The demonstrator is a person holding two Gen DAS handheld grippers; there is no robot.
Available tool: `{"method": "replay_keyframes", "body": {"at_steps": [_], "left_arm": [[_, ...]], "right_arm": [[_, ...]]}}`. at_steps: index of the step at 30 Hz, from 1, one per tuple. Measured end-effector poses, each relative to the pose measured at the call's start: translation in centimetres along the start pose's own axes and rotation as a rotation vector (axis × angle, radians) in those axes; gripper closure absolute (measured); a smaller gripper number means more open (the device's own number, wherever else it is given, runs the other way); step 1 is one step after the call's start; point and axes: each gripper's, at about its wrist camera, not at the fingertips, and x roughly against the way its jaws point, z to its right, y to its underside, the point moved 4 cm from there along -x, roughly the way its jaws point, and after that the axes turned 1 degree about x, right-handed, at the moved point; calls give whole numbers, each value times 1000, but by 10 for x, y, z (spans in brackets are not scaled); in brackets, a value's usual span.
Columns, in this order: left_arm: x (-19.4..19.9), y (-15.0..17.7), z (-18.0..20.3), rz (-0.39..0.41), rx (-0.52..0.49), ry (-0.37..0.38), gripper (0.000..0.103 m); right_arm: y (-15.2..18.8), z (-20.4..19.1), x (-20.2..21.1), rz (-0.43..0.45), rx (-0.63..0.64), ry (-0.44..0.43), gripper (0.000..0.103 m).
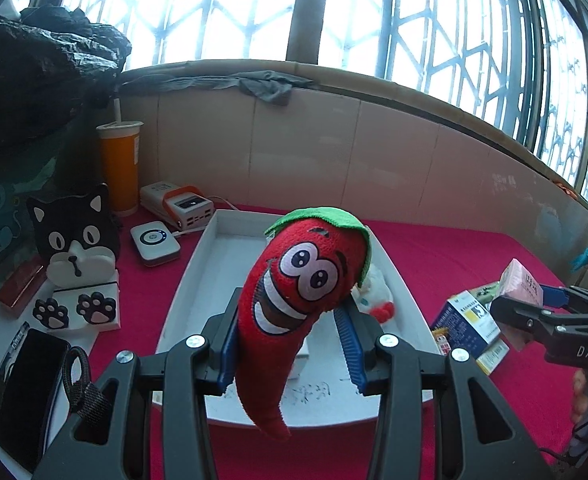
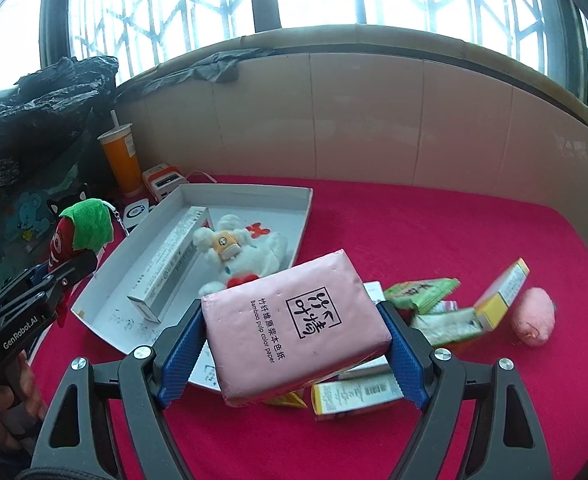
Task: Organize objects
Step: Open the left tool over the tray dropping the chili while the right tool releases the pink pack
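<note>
Both grippers carrying items toward the white tray.

The left gripper (image 1: 290,344) is clamping a red chili plush toy (image 1: 294,300) between narrowly set jaws, holding it above the white tray (image 2: 254,196). The right gripper (image 2: 294,344) is gripping a pink tissue pack (image 2: 294,328) with jaws spread wide, just beside the tray's near corner. A white plush toy (image 2: 246,256) and a long box (image 2: 170,260) are lying inside. The placing step appears in hand; next, each item likely needs lowering onto bare tray floor before release.
</note>
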Motion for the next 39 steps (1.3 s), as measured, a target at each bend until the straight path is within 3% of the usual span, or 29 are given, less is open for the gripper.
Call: {"method": "replay_keyframes", "body": {"at_steps": [14,29,36,39], "left_arm": [[-29,-11,-14,-51,8,-7,60],[-94,-54,-2,-113,4,6,59],[-106,-56,4,-124,37,52,55],[-109,-55,1,-122,51,30,29]], "right_arm": [[-20,-29,-27,-15,29,-24,16],[-20,-61,-70,-70,71,-46,16],[-17,-71,-82,-75,87,-65,15],[-14,-75,-84,-76,109,-67,12]]}}
